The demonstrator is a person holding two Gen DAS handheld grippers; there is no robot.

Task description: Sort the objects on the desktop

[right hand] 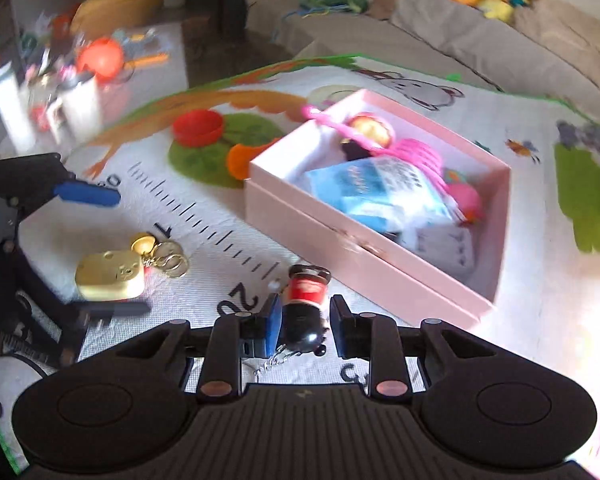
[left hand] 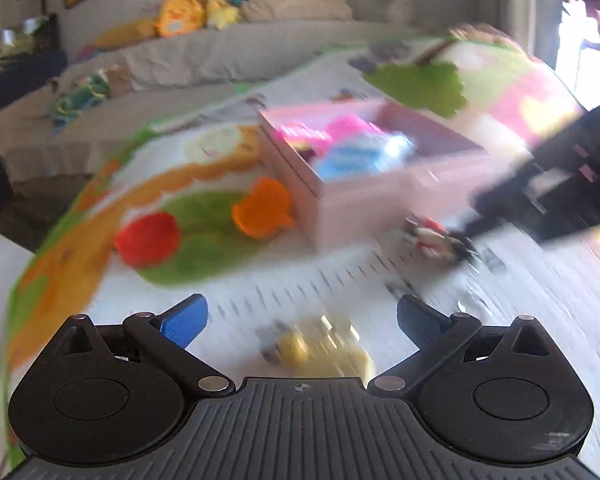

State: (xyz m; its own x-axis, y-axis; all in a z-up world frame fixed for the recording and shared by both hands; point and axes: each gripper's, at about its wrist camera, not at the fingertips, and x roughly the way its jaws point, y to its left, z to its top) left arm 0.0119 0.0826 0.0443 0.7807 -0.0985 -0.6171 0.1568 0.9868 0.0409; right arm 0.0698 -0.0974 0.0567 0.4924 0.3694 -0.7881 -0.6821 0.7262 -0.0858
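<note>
Right gripper (right hand: 305, 326): jaws nearly together around a small figurine keychain (right hand: 305, 306), black glossy body, red band with a label, dark cap pointing to 12 o'clock; the blue left pad looks to touch it, the right pad shows a slim gap, so a firm clamp can't be confirmed. A thin chain trails from it at 6 o'clock, under the gripper body. Left gripper (left hand: 302, 322): jaws wide apart, holding nothing; a yellow keychain (left hand: 320, 346) lies on the mat between and just below the blue fingertips, badly motion-blurred in that view. In the right wrist view the same piece reads as a flat gold bear-face tag with a small bell and rings, at 10 o'clock from the right jaws, well apart. Pink box (right hand: 496, 216), open, sits at 1 o'clock from the right jaws, near, already loaded with a blue packet, pink plastic pieces and other small items. Orange cup (right hand: 240, 160) touches the box's far-left corner; red cup (right hand: 198, 126) is just beyond it at 11 o'clock. All on a printed play mat (right hand: 204, 216) with ruler marks. Sofa (right hand: 460, 32) with plush toys behind.
</note>
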